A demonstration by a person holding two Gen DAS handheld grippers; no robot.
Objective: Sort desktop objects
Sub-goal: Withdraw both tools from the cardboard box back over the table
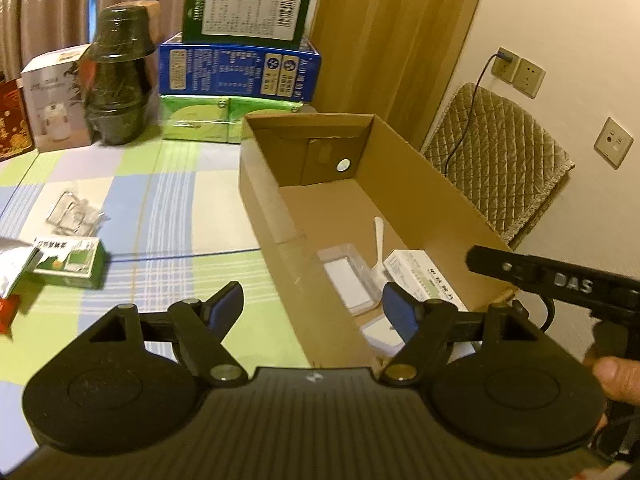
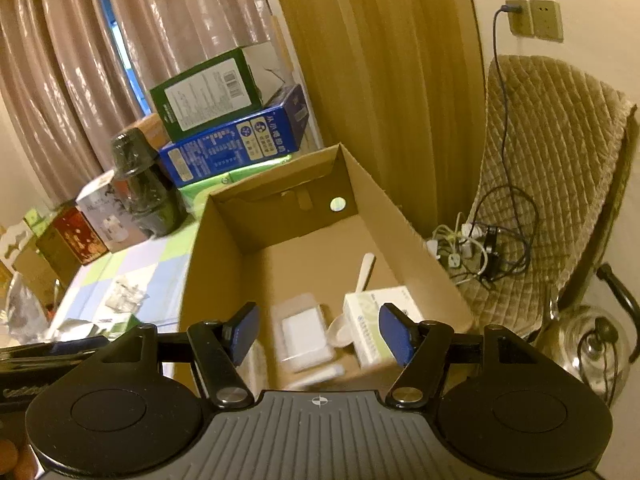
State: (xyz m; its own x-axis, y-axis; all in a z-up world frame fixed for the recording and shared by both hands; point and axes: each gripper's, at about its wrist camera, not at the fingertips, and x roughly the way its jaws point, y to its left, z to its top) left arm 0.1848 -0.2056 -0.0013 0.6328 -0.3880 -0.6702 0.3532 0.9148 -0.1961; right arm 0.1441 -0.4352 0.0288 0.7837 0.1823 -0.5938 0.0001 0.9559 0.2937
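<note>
An open cardboard box (image 1: 432, 184) stands on the checked tablecloth, also in the right wrist view (image 2: 400, 224). It holds a clear plastic case (image 1: 350, 276) (image 2: 304, 332), a white spoon (image 1: 379, 240) (image 2: 362, 276), a white medicine box (image 1: 424, 276) (image 2: 370, 320) and a white card (image 1: 380, 332). My left gripper (image 1: 314, 310) is open and empty over the box's near left wall. My right gripper (image 2: 320, 334) is open and empty above the box's near end. A green and white small box (image 1: 70, 262) and clear plastic packets (image 1: 74, 212) lie on the cloth to the left.
At the back stand a blue carton (image 1: 240, 70) with a green box (image 1: 246, 10) on it, green packs (image 1: 204, 118), a dark wrapped jar (image 1: 118, 76) and a white box (image 1: 54, 100). A padded chair (image 2: 552, 184) with cables (image 2: 476, 248) and a glass kettle (image 2: 588, 344) are right.
</note>
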